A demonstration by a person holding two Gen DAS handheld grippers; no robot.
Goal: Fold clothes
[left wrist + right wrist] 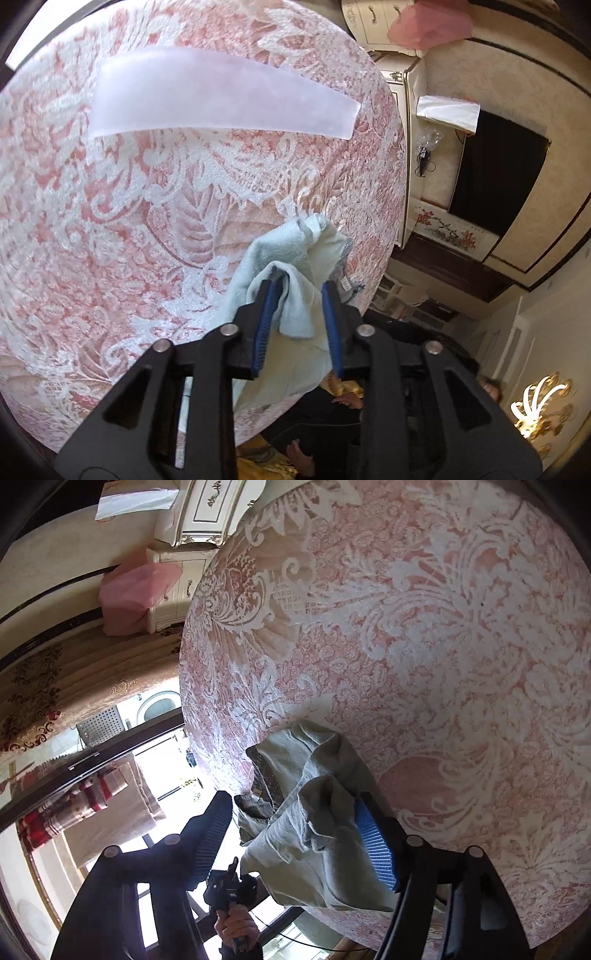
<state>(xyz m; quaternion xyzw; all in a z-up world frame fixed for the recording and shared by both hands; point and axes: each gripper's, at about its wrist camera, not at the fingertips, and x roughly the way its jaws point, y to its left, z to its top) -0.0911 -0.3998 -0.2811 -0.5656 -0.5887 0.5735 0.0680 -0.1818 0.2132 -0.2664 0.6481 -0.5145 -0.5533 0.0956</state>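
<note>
Garment [295,258] bunched between parted left gripper [299,284], lower part perhaps hidden.

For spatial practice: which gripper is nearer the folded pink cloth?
Likely left: folded pink cloth lies ahead of left gripper on bedspread; right gripper has none in view.

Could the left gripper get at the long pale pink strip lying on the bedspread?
Probably yes: the left gripper has open bedspread between it and the strip, though light cloth sits between its fingers.
</note>
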